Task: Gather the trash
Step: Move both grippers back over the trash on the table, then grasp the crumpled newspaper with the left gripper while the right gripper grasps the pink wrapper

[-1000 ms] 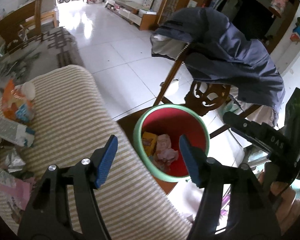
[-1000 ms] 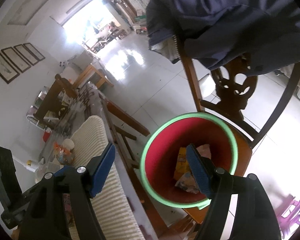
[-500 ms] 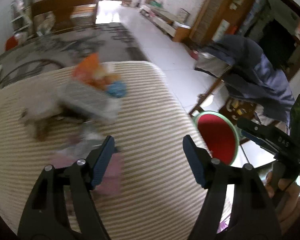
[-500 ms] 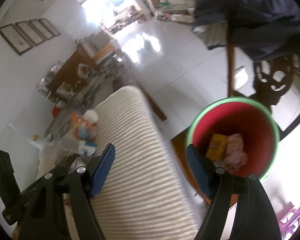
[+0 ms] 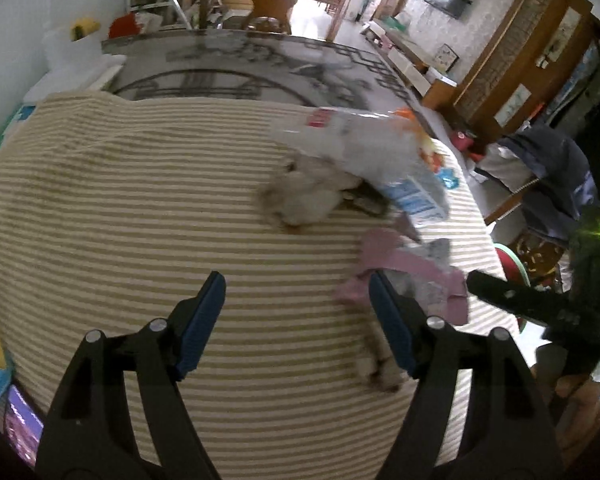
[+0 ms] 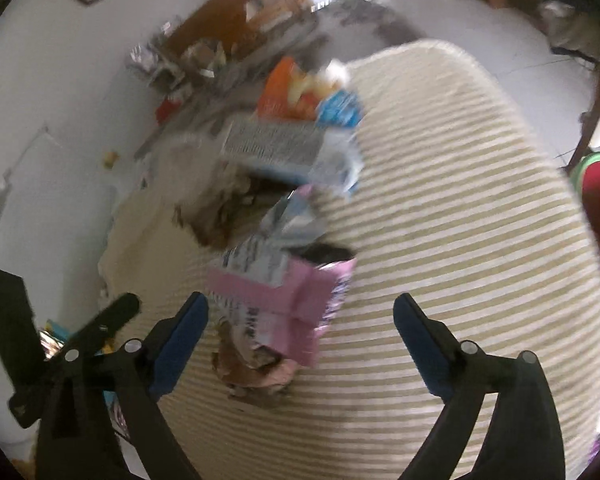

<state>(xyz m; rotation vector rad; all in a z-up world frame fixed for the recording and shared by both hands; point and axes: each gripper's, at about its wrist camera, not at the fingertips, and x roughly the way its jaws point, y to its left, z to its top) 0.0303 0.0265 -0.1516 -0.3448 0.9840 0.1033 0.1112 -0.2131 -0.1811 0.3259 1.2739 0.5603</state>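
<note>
On the striped cloth (image 6: 460,200), the pink wrapper (image 6: 288,304) lies lengthwise away; both grippers' jaws spread, empty

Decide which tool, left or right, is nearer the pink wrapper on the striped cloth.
Both are close, probably the left. The left tool has its right finger at the pink wrapper's edge. The right tool is open and faces the wrapper, which lies just past its left finger.

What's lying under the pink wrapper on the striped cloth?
A brownish crumpled scrap pokes out beneath the pink wrapper; the wrapper hides how far it runs. Below that lies the striped cloth. The blur hides finer detail.
</note>
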